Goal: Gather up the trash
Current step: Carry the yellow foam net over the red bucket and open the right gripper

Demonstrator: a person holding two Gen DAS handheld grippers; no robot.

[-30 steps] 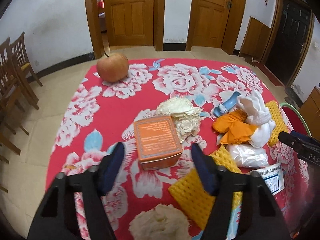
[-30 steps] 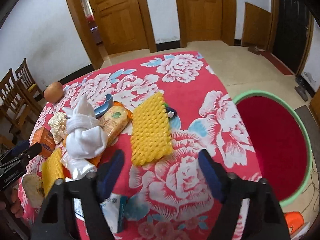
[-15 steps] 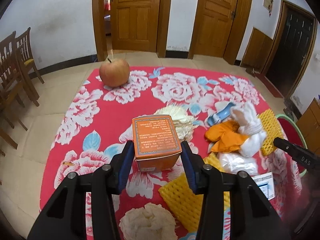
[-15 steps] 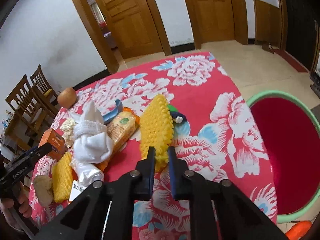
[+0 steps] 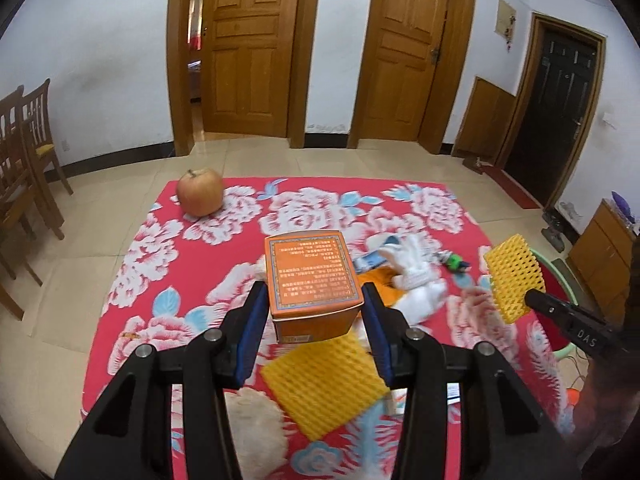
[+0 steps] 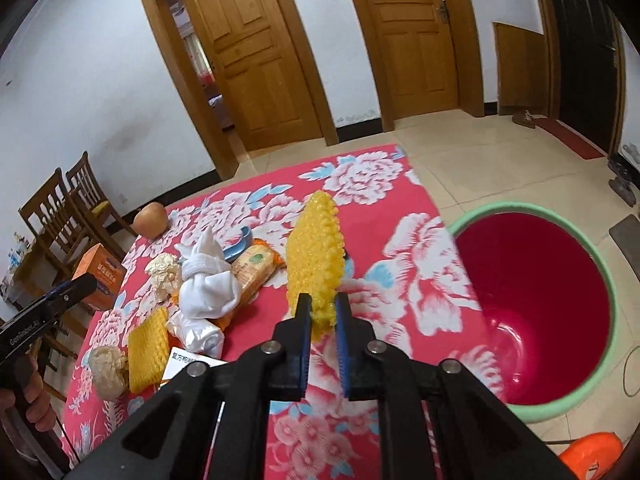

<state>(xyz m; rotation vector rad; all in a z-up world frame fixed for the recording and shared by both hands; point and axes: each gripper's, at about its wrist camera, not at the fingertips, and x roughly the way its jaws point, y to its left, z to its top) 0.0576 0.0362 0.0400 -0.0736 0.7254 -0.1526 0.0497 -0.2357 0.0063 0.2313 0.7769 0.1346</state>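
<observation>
My left gripper (image 5: 314, 316) is shut on an orange carton (image 5: 312, 280) and holds it above the red flowered tablecloth (image 5: 160, 256). The carton also shows in the right wrist view (image 6: 98, 274). My right gripper (image 6: 322, 312) is shut on a yellow foam net (image 6: 316, 252) and holds it in the air; it shows at the right in the left wrist view (image 5: 514, 276). A red bin with a green rim (image 6: 532, 304) stands on the floor right of the table.
On the cloth lie a second yellow foam net (image 5: 324, 388), a white glove bundle (image 6: 208, 284), a snack packet (image 6: 254, 270), crumpled paper (image 6: 106, 370), a plastic bag (image 6: 198, 334) and an apple (image 5: 200, 192). Wooden chairs (image 5: 24, 168) stand at the left.
My left gripper closed on the orange carton and lifted it off the table. My right gripper closed on the yellow foam net and raised it.
</observation>
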